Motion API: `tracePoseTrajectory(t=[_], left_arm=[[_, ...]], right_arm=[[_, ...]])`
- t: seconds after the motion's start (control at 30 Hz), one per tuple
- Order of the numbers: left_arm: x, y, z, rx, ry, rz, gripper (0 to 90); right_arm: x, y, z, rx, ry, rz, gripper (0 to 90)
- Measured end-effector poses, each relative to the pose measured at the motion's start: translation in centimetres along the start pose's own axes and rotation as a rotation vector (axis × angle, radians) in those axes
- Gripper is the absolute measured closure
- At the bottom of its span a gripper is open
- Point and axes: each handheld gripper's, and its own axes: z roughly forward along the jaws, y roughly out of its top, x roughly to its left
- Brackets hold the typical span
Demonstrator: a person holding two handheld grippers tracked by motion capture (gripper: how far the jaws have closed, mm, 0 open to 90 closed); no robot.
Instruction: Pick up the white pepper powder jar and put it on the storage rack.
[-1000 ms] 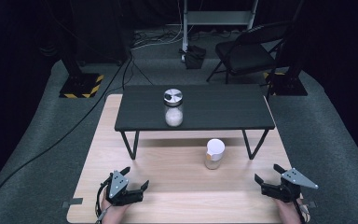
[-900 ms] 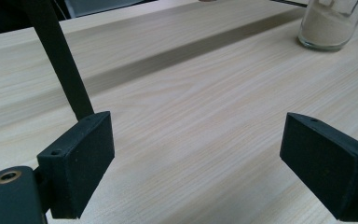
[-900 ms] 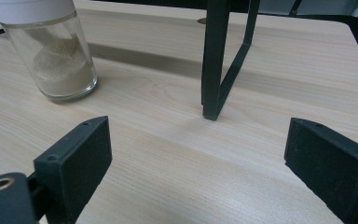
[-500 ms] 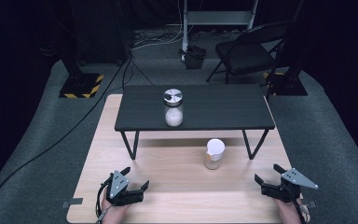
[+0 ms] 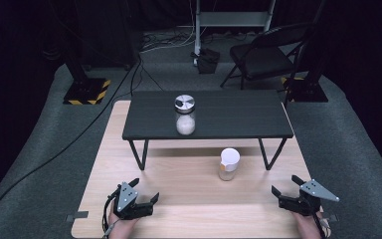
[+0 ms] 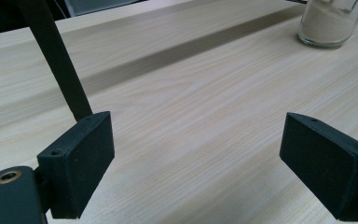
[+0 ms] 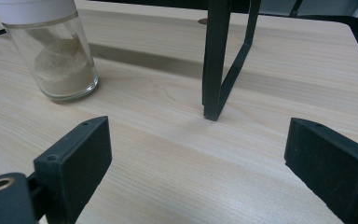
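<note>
both claws rest low on the wooden desk (image 5: 189, 199), the left claw (image 5: 145, 191) at lower left and the right claw (image 5: 284, 184) at lower right, each spread wide with nothing between its pads. the white-capped jar (image 5: 228, 164) stands upright right of centre, well apart from both, just in front of the small black table (image 5: 229, 122).

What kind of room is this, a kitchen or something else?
Likely a recording studio or lab, not a kitchen: black curtained walls, a stand base with hazard stripes, loose floor cables, and a folding chair.

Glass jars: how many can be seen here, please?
2. One jar with a metal lid stands on the black shelf. One jar with a white lid stands on the wooden table, before that shelf.
</note>
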Motion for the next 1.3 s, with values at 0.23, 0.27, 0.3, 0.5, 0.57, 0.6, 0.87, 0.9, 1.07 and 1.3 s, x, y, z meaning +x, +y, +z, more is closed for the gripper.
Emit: tracePoseTrajectory(t=[0.23,0.27,0.3,0.5,0.57,0.6,0.87,0.9,1.07,1.3], left_arm=[[0.0,0.1,0.1,0.003,-0.002,0.0,9.8],[0.0,0.1,0.1,0.004,-0.002,0.001,9.8],[0.0,0.1,0.1,0.005,-0.002,0.003,9.8],[0.0,0.1,0.1,0.008,-0.003,0.004,9.8],[-0.1,0.2,0.1,0.009,-0.003,0.005,9.8],[0.0,0.2,0.1,0.009,-0.004,0.005,9.8],[-0.1,0.2,0.1,0.012,-0.005,0.006,9.8],[-0.2,0.2,0.1,0.011,-0.005,0.007,9.8],[-0.2,0.3,0.2,0.013,-0.005,0.008,9.8],[-0.1,0.3,0.1,0.014,-0.006,0.006,9.8]], right_arm=[[0.2,0.0,0.1,-0.002,0.009,-0.012,6.5],[0.2,0.0,0.1,-0.003,0.009,-0.011,6.5],[0.2,0.0,0.1,-0.004,0.01,-0.01,6.5],[0.2,-0.1,0.1,-0.007,0.016,-0.014,6.4],[0.3,0.0,0.2,-0.007,0.019,-0.017,6.4],[0.4,0.0,0.2,-0.008,0.019,-0.021,6.4],[0.8,0.1,0.3,-0.009,0.038,-0.044,6.5],[0.9,0.2,0.3,-0.009,0.041,-0.049,6.5],[1.2,0.3,0.4,-0.01,0.052,-0.064,6.4],[2.0,0.8,0.7,-0.009,0.077,-0.096,6.5]])
